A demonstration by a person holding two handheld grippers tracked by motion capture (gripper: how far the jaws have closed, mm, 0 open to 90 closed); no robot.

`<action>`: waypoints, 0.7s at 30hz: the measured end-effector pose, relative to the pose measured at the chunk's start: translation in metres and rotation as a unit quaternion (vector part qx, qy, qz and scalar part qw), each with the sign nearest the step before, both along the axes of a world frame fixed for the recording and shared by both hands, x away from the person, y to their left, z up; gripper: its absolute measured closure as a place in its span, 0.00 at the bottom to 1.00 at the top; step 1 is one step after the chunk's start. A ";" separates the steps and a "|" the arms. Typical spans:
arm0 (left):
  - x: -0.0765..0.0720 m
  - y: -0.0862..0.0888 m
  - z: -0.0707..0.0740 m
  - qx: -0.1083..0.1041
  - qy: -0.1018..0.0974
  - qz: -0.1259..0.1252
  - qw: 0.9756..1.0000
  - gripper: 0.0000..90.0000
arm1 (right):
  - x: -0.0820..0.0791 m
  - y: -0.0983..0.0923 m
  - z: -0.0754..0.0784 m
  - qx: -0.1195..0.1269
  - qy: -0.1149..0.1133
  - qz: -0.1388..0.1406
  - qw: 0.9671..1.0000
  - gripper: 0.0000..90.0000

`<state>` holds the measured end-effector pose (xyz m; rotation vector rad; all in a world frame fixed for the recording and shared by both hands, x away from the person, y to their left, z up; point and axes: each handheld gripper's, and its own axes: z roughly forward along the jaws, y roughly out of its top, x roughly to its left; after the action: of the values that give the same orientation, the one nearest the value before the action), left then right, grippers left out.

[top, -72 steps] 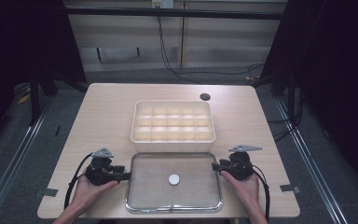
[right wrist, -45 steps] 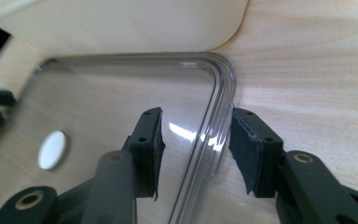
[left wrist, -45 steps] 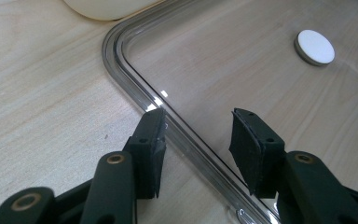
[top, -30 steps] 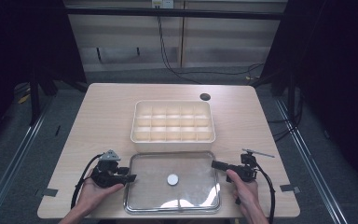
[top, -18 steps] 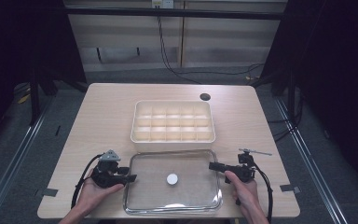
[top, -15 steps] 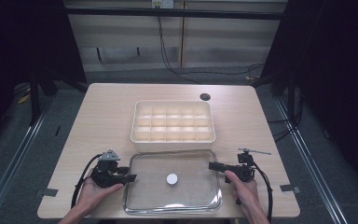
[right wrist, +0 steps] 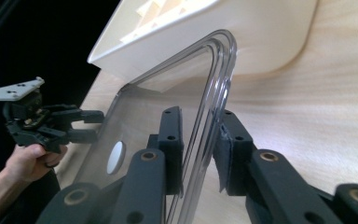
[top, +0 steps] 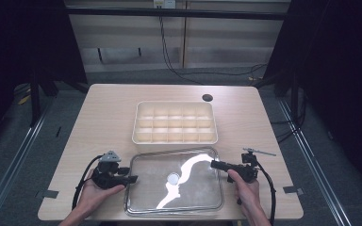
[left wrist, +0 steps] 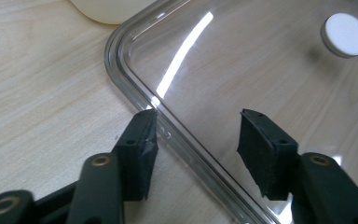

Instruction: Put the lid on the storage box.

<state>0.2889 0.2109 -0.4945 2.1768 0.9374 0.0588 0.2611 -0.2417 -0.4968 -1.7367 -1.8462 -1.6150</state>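
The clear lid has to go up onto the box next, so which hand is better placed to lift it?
Right: its fingers straddle the clear lid rim. The left gripper is open wide.

Looks like a lab recording rig, not a home: bare wood-grain counter on grey floor, dark curtains both sides, black frame bar across the back, loose cables down the back wall, tape marks at the counter's near corners.
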 end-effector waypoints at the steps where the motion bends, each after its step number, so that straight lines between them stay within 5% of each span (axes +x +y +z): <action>1: 0.001 0.001 0.000 -0.001 0.001 0.001 1.000 0.47 | 0.000 0.000 0.000 0.003 -0.004 0.001 1.000 0.84; 13: 0.005 0.001 -0.003 -0.037 0.020 -0.001 0.999 0.33 | -0.006 -0.002 0.007 0.005 -0.026 0.011 1.000 0.85; 21: 0.008 0.003 -0.003 -0.058 0.039 -0.008 0.997 0.39 | -0.007 -0.003 0.010 -0.001 -0.035 0.014 0.999 0.85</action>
<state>0.2966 0.2136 -0.4979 2.0909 0.9443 -0.0878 0.2539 -0.2443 -0.4865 -1.6684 -1.8943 -1.6842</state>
